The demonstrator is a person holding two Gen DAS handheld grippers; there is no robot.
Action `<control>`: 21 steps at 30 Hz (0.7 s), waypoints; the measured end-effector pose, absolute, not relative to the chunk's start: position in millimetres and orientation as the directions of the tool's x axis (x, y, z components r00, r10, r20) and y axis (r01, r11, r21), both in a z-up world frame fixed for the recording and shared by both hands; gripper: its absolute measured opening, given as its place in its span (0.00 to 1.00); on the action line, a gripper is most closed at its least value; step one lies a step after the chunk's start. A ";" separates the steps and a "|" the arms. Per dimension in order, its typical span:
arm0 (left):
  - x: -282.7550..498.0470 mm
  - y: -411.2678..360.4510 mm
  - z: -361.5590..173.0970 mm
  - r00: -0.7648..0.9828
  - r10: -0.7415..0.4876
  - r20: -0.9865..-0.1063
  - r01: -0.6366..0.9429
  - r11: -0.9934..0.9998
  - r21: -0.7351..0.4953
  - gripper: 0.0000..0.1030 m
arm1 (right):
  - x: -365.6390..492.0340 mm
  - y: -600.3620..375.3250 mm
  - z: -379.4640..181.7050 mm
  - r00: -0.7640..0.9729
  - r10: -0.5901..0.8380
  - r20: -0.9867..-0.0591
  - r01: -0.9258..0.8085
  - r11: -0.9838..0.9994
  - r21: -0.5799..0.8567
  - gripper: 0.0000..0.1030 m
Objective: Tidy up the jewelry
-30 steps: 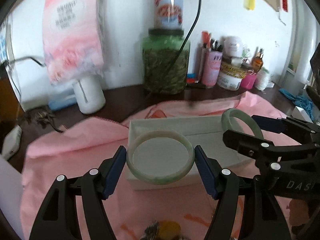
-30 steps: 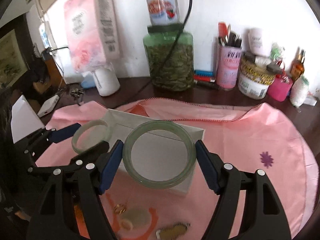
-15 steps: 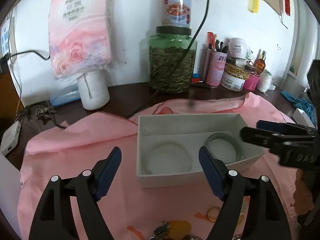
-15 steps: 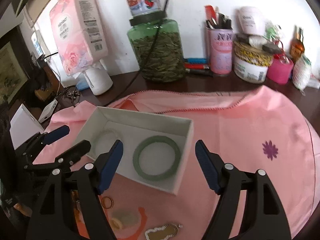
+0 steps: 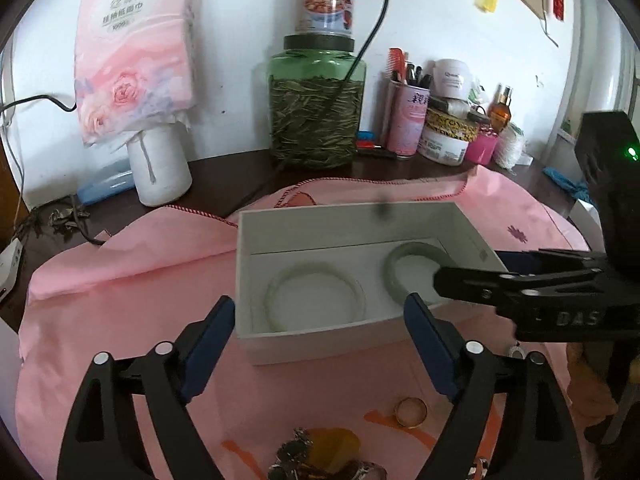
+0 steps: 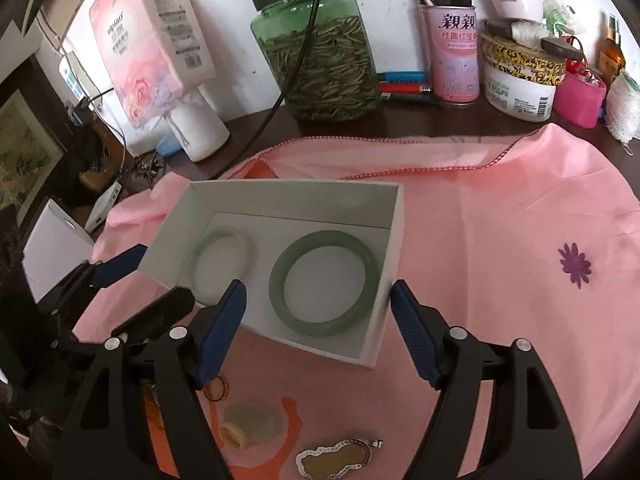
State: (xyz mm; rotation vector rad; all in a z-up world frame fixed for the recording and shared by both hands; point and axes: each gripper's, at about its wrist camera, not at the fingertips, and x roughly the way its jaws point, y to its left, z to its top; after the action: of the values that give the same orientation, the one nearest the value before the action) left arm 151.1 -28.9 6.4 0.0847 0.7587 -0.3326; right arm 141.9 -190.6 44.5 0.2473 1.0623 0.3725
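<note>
On the dark tabletop, a pink cloth (image 6: 500, 240) covers the working area, its stitched red hem running along the far side. Behind it, against the white wall, stand a green glass jar (image 6: 320, 52) filled with dried leaves, a pink tissue pack (image 5: 136, 52) and a pink pen can (image 6: 456, 56). Centred on the cloth is an open white box (image 6: 296, 196), shallow and rectangular. Two bangles lie flat on its floor, side by side and apart: a darker green bangle (image 6: 324, 284) toward the right end and a pale bangle (image 5: 316, 300) toward the left end. Left gripper (image 5: 320, 344): hovering before the near wall of the box, jaws opening, nothing between the blue pads. Right gripper (image 6: 316, 328): above the near right corner of the box, jaws spread wide and empty, the darker bangle seen between them but lying below on the box floor, untouched. Loose on the cloth nearer the camera than the box: a gold ring (image 5: 411, 412), a gourd-shaped pendant (image 6: 336, 460) with a metal rim, and a small pale disc (image 6: 252, 420).
</note>
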 end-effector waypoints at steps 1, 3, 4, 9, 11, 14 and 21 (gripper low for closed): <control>149.5 -30.4 6.1 0.677 -0.263 -0.688 0.328 0.944 -0.038 0.83 | 141.8 -190.0 44.6 0.437 0.408 -0.801 -0.180 0.913 0.367 0.69; 147.5 -31.9 5.5 0.676 -0.262 -0.689 0.334 0.942 -0.030 0.83 | 142.0 -189.3 45.3 0.443 0.401 -0.802 -0.182 0.916 0.357 0.69; 146.1 -33.1 5.2 0.677 -0.260 -0.689 0.338 0.941 -0.024 0.83 | 141.7 -189.1 45.7 0.446 0.397 -0.802 -0.183 0.918 0.352 0.69; 137.3 -37.2 4.5 0.674 -0.256 -0.693 0.348 0.938 -0.008 0.83 | 139.6 -188.6 46.3 0.446 0.382 -0.810 -0.183 0.924 0.336 0.71; 134.0 -35.9 5.2 0.669 -0.260 -0.697 0.347 0.938 -0.017 0.83 | 137.4 -187.1 46.9 0.439 0.382 -0.813 -0.185 0.924 0.335 0.75; 128.9 -32.3 5.4 0.666 -0.253 -0.702 0.342 0.939 -0.013 0.83 | 133.2 -181.7 48.1 0.425 0.389 -0.817 -0.197 0.921 0.336 0.75; 109.6 -17.2 8.8 0.668 -0.255 -0.699 0.323 0.946 -0.036 0.83 | 126.7 -175.8 51.8 0.414 0.426 -0.804 -0.235 0.904 0.358 0.74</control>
State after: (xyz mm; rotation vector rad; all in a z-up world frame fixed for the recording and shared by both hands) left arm 109.6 -17.2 8.8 0.0942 0.7732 -0.3266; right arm 126.7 -175.8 51.8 0.2010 1.0665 0.4189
